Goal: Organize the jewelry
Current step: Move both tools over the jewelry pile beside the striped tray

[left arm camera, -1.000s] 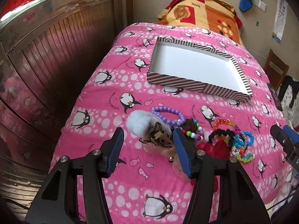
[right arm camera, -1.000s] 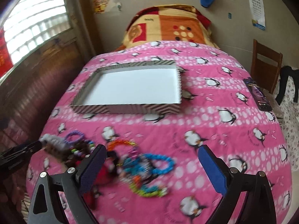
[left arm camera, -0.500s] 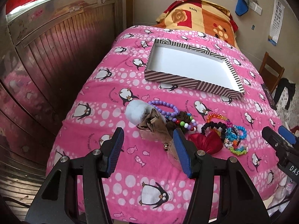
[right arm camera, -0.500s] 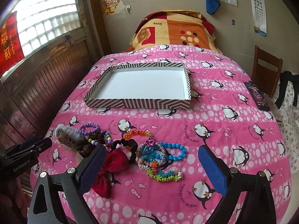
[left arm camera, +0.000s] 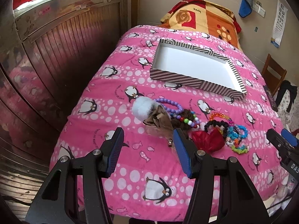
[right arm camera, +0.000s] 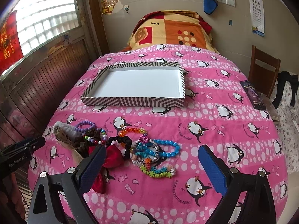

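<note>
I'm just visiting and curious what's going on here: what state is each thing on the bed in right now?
Striped box: lidless, nothing inside.
Blue bead bracelet: loose on the blanket, in the heap.
Red bow: lying flat, untouched.
Purple bead bracelet: on the blanket, partly under the fluffy hair clip.
Left tool: open, holding nothing.
Right tool: open, holding nothing.

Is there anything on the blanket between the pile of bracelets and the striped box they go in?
Nothing visible. Between the jewelry pile and the striped box lies only bare pink penguin blanket. The box is open-topped with nothing in it, and both claws, left claw and right claw, hang open on the near side of the pile.
</note>
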The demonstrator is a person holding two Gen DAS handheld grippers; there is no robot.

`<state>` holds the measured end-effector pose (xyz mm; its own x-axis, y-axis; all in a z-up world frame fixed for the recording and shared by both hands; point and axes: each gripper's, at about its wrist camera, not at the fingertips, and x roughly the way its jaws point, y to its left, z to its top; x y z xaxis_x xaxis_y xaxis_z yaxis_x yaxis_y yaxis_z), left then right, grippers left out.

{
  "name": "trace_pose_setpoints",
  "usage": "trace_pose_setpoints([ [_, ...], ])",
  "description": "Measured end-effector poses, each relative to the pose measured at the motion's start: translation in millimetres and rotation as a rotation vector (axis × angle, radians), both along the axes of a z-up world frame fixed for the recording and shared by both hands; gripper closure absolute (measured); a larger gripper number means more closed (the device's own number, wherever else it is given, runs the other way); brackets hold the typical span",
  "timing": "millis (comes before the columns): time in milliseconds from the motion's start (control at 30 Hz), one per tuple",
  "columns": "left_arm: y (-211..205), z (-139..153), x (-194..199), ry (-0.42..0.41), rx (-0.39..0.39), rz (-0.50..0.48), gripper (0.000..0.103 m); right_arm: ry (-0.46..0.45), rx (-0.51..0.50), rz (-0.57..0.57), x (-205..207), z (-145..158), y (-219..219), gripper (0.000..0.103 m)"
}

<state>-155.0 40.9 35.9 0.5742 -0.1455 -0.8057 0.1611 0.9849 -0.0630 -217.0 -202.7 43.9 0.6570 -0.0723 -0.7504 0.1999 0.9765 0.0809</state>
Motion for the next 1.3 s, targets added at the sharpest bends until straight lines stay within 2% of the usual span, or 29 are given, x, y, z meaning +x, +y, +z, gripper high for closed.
trace_pose_setpoints([
  [300, -23.7, 11.2, -27.1, -0.063, 0.023, -0.113, 0.048, -0.013, 0.003, -0.006, -1.8, 5.0, -6.1, 0.005],
  [467, -22.6, 18.8, -34.1, -0.092, -0.016, -0.126, 0.048, -0.018, 0.003, -0.008, -2.5, 6.5, -9.6, 0.005],
  [567, -24.2, 20.5, -35.2, -0.092, -0.048, -0.147, 0.043, -0.012, 0.001, -0.006, -1.3, 5.1, -10.7, 0.005],
  [833, -20.4, 23.8, -34.0, -0.090, -0.102, -0.155, 0.043, -0.016, 0.045, 0.009, -2.4, 2.4, -15.3, 0.005],
  [967, -23.2, 25.5, -34.6, -0.098, -0.094, -0.173, 0.043, -0.017, 0.077, 0.007, -2.2, 0.8, -15.9, 0.005],
  [1067, -25.4, 22.9, -32.8, -0.086, -0.072, -0.177, 0.032, -0.009, 0.082, 0.008, 0.2, -0.8, -14.5, 0.005],
  [1300, -16.2, 22.9, -27.2, -0.093, -0.084, -0.153, 0.031, 0.000, 0.080, 0.024, 6.5, -2.7, -8.7, 0.005],
])
